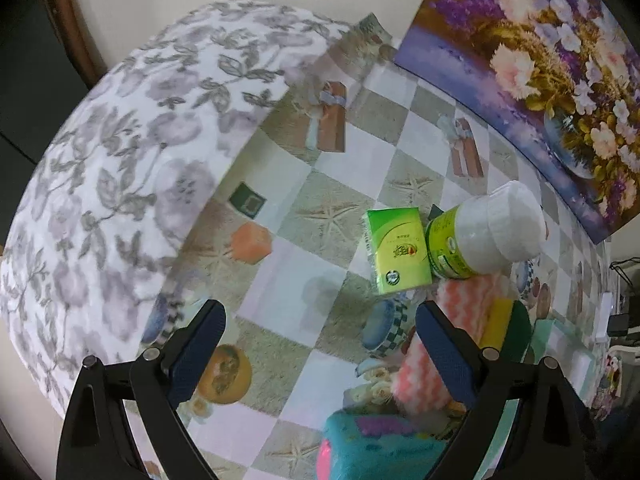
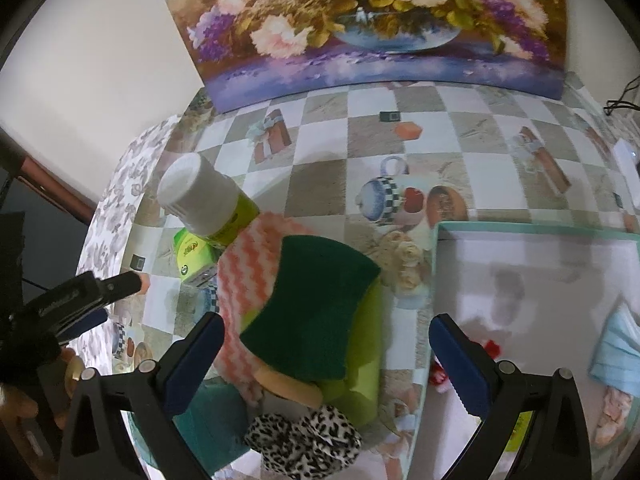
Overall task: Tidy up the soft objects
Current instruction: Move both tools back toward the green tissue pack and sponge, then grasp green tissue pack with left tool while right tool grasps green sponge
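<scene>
My left gripper [image 1: 320, 344] is open above the checked tablecloth, nothing between its fingers. Ahead of it lie a green tissue pack [image 1: 398, 250] and a tipped white-capped green tub [image 1: 486, 236]. A pink-and-white zigzag cloth [image 1: 460, 312] and a yellow-green sponge [image 1: 510, 328] sit by its right finger; a teal cloth [image 1: 380, 448] is below. My right gripper [image 2: 326, 356] is open over the dark green sponge [image 2: 316, 312], which rests on the zigzag cloth [image 2: 248, 264]. A leopard-print scrunchie [image 2: 308, 440] lies near the bottom. The left gripper [image 2: 80, 300] shows at the left.
A mint-rimmed white tray [image 2: 520, 276] at the right holds a light blue face mask [image 2: 618, 352] and small red items [image 2: 492, 348]. A flower painting [image 2: 372, 20] leans on the wall behind. A large floral cushion [image 1: 120, 168] fills the table's left side.
</scene>
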Motion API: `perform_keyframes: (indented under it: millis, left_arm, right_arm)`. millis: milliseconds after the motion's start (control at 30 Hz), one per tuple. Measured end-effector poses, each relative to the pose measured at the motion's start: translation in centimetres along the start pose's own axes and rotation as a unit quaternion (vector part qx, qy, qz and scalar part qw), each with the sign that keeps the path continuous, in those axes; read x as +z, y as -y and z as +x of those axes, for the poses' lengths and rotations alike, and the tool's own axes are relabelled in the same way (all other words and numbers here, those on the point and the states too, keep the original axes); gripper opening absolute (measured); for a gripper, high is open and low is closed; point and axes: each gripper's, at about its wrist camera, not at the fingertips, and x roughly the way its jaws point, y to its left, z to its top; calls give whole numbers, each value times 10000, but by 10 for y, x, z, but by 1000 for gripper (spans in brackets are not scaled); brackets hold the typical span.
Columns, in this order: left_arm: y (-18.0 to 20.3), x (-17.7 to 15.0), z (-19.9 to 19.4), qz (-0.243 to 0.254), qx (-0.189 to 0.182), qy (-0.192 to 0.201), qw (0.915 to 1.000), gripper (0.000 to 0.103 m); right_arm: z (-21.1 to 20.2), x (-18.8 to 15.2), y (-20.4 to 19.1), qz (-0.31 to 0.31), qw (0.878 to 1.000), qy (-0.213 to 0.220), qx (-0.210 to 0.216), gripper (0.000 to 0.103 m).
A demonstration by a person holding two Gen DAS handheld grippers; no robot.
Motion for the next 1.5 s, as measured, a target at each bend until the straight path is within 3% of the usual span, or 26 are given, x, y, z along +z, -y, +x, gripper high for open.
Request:
perform_keyframes:
  millis: [433,633,933,1133,1200,1500]
  left_arm:
    - [41,34,37,829,6,-482,9954,96]
    - [64,39,49,1556,415,-451,9859,96]
    - [75,41,69,1669,436,-482,9838,94]
    - [74,41,78,1607,263,-597,9849,73]
    - [74,40,77,1643,321,-592,9841,50]
    - [58,37,73,1525,528,-617,9850,49]
  right_arm:
    - [36,4,-8,-79,9995,-305,-26,103]
    - [46,3,-9,-100,9992,-381,-55,103]
    - [52,4,-9,-128,9989,-443,-74,103]
    - [54,4,-12,-162,9988,-466,-45,103]
    - [54,4,-13,-177,9987,-475,-17,103]
    - [56,2,-13,-154,9982,-534,213,84]
